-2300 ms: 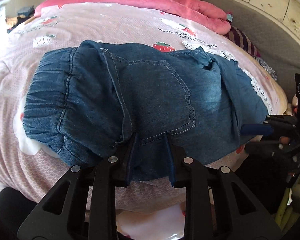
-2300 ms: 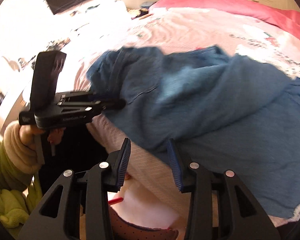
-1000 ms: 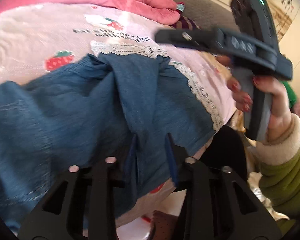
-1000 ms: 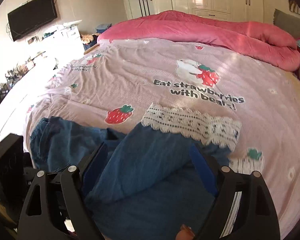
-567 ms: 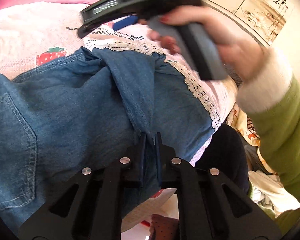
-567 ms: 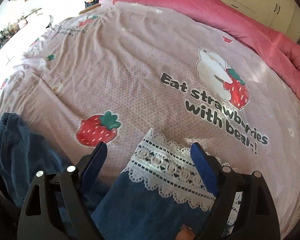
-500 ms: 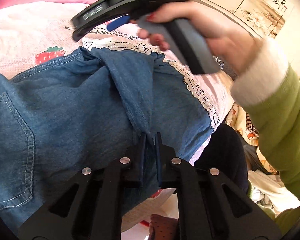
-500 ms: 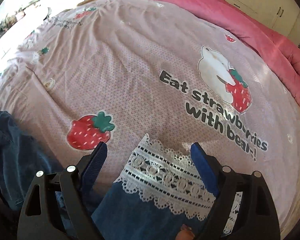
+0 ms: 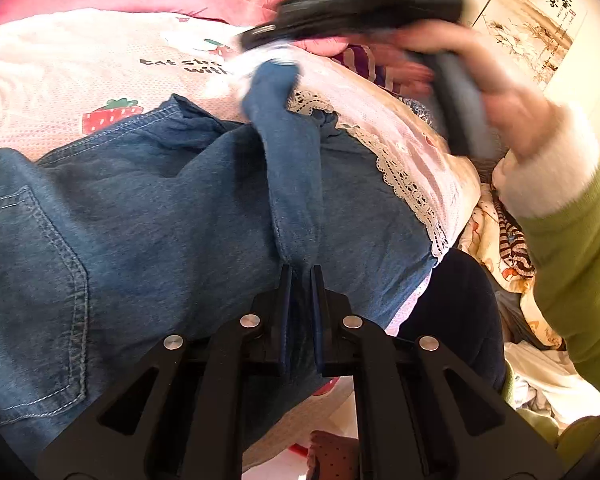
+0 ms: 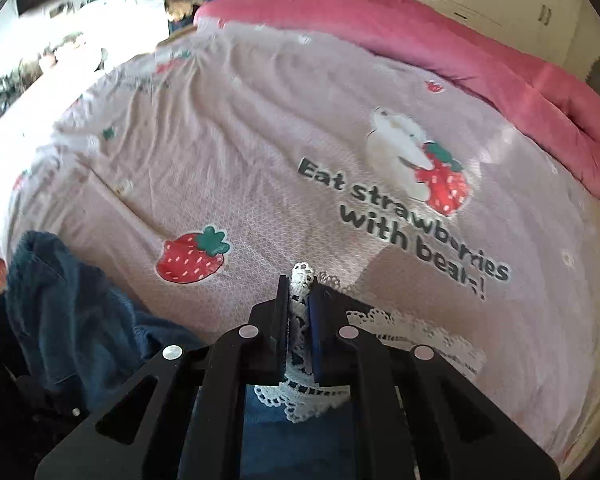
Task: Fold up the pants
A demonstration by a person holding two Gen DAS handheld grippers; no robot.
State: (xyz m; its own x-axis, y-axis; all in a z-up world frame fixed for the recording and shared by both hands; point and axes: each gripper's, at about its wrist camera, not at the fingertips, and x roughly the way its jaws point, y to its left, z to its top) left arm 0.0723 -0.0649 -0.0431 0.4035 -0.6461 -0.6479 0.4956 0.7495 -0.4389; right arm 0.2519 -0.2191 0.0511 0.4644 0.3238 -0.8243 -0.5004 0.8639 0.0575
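Note:
Blue denim pants (image 9: 160, 220) with a white lace hem (image 9: 404, 184) lie on the bed's near edge. My left gripper (image 9: 299, 276) is shut on a raised fold of the denim at the near edge. My right gripper (image 10: 299, 284) is shut on the lace hem (image 10: 300, 344) and holds it up off the sheet. In the left wrist view the right gripper (image 9: 276, 60) shows blurred at the top, lifting a strip of denim. The waist end (image 10: 60, 300) bunches at the lower left of the right wrist view.
The bed has a pink strawberry-print sheet (image 10: 260, 140) and a rolled pink quilt (image 10: 440, 48) along its far side. A green-sleeved arm (image 9: 572, 260) reaches in from the right. Cupboards and a cluttered dresser stand beyond the bed.
My right gripper has shut on the lace hem, which it only straddled open before, and has lifted it. My left gripper stays shut on the denim fold.

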